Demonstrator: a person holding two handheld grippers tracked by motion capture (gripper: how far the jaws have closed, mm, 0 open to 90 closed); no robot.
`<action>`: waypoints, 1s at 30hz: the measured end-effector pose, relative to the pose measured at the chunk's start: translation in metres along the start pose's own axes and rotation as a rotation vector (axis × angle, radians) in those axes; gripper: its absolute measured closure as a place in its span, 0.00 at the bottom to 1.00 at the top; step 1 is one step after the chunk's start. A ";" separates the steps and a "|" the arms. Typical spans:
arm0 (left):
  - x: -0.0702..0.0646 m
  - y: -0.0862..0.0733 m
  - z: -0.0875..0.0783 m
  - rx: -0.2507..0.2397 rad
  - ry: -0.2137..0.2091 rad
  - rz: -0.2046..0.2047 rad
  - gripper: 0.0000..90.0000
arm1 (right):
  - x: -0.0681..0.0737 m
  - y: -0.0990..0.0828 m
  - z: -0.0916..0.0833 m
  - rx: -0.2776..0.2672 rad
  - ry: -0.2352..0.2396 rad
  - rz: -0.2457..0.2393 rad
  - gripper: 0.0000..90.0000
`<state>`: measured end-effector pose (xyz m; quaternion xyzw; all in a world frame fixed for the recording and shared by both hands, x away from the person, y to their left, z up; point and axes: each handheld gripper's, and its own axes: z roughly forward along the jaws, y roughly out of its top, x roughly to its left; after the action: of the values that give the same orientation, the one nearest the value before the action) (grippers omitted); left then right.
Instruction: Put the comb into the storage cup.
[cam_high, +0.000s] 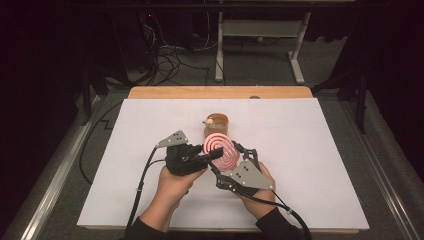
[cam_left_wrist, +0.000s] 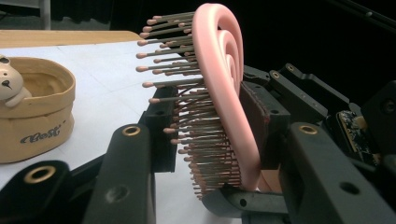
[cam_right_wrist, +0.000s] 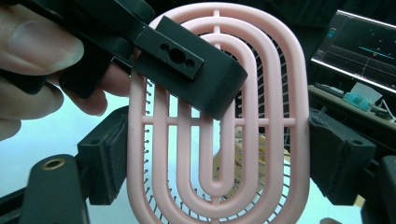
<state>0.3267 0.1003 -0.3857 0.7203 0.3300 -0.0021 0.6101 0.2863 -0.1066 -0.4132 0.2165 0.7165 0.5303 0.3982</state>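
High view: two grippers, left (cam_high: 216, 152) and right (cam_high: 231, 150), both clamp one pink brush (cam_high: 221, 148)

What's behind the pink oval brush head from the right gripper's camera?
Through the slots of the pink oval plastic brush head, its bristles and part of the tan bear pot show. The rest of that pot is covered.

1. The worktop (cam_high: 310, 150) is a wooden board covered by a white sheet, with a bare wood strip (cam_high: 220, 92) along its far edge.
2. Grey carpet floor (cam_high: 260, 65) lies beyond it.
3. On the far floor stands a white metal table frame (cam_high: 260, 30); tangled cables (cam_high: 170, 57) lie to its left.
4. The surroundings are dark.
5. A lit monitor (cam_right_wrist: 359, 46) glows in the right gripper view.
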 end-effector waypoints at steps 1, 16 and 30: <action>0.000 0.000 0.000 -0.001 0.000 -0.001 0.66 | 0.000 0.000 0.000 -0.001 -0.001 -0.006 0.22; -0.006 0.004 -0.002 -0.027 -0.008 0.016 0.69 | 0.001 0.002 -0.002 -0.018 -0.007 0.006 0.22; -0.011 0.010 -0.002 -0.039 0.000 0.041 0.70 | 0.000 0.004 -0.003 -0.030 -0.026 0.029 0.22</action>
<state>0.3215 0.0962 -0.3722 0.7149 0.3151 0.0171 0.6239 0.2834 -0.1072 -0.4094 0.2276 0.7000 0.5438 0.4031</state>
